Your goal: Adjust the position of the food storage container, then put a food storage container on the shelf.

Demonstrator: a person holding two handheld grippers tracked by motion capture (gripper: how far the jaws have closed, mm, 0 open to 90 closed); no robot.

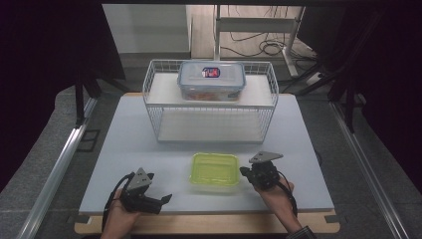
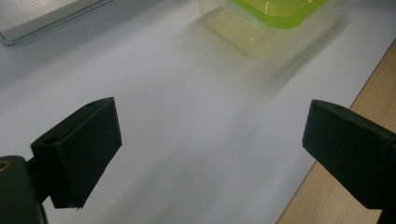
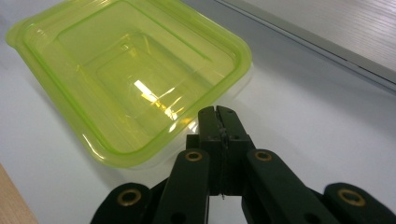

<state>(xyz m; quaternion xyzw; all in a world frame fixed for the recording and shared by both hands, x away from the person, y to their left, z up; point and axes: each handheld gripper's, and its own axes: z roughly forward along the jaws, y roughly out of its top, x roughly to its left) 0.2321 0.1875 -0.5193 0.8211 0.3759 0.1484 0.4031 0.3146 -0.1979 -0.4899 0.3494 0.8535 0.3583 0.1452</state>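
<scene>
Right gripper point(image 3: 219, 112) pressed together on nothing just beside the green tub point(image 3: 126, 79); left gripper point(image 2: 210, 144) spread wide, holding nothing.

We see a lime-green see-through plastic container point(image 1: 214, 169), rectangular w/ rounded corners & a stepped lid pressed on top. It sits flat & upright on the white tabletop, near the front edge, roughly centred, just in front of the wire rack. Light glints off the lid's recessed middle; the paler clear body shows below the rim
</scene>
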